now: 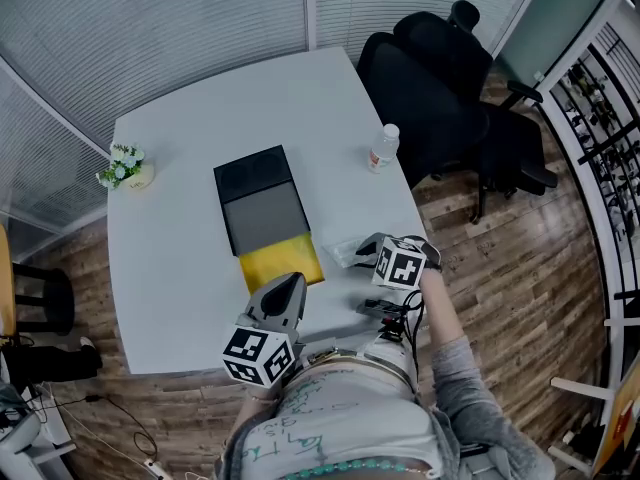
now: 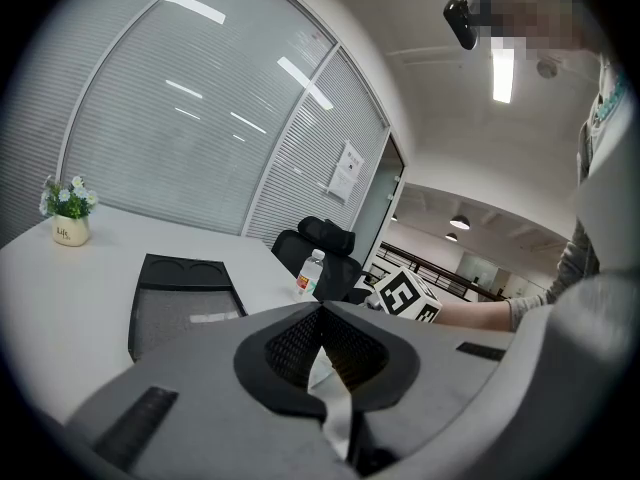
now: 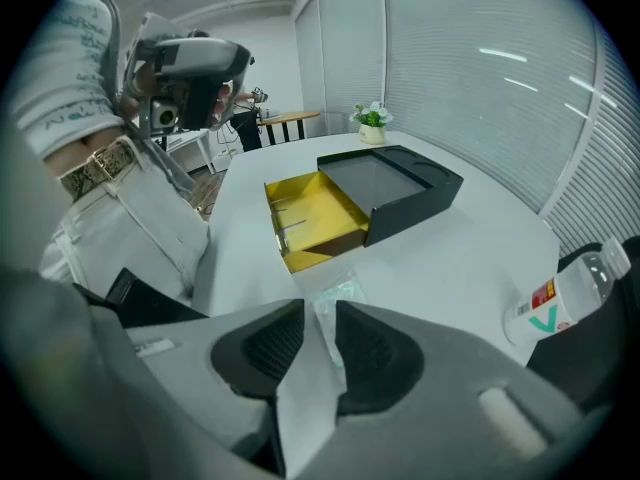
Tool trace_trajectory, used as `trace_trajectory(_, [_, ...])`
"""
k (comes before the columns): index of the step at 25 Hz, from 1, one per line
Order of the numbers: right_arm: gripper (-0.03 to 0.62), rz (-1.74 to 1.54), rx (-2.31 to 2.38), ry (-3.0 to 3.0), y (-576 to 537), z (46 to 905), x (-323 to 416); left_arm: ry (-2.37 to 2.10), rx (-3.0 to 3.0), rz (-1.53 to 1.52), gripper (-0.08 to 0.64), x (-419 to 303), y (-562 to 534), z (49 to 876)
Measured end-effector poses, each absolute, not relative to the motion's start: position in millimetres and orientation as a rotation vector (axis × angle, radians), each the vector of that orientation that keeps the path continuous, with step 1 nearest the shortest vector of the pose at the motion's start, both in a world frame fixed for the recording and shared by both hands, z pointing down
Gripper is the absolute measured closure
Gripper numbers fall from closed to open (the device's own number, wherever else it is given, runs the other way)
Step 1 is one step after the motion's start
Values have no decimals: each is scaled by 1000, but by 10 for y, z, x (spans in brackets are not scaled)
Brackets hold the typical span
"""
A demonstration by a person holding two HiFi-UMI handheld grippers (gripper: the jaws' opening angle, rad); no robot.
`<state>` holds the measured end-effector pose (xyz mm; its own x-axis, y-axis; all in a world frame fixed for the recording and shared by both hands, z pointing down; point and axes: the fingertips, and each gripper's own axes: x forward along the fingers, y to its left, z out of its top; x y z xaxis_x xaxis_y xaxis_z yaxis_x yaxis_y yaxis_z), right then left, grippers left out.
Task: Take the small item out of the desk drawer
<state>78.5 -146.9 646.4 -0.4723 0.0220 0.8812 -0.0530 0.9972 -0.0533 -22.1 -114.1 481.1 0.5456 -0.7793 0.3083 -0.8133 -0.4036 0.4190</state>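
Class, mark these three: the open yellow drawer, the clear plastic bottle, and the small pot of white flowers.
Open yellow drawer (image 1: 282, 256): head view, its bare floor.
Clear plastic bottle (image 1: 381, 152): head view, its labelled body.
Small pot of white flowers (image 1: 122, 165): head view, the blossoms.

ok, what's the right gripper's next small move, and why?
Probably lift the right gripper clear: the clear packet already lies on the table beside the open yellow drawer, and the jaws stand apart, not pressing it.
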Motion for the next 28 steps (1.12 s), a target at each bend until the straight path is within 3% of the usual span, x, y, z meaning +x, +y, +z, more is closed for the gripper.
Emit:
trace_trajectory(4, [585,87,0,-2089,-1407,6363,686,-1278,2249,78,563,-249,-1135,4820])
trace_trajectory(28, [589,-14,43,-2404,-1192,5676,127,-1294,2257,64,563,-395,-1148,4789])
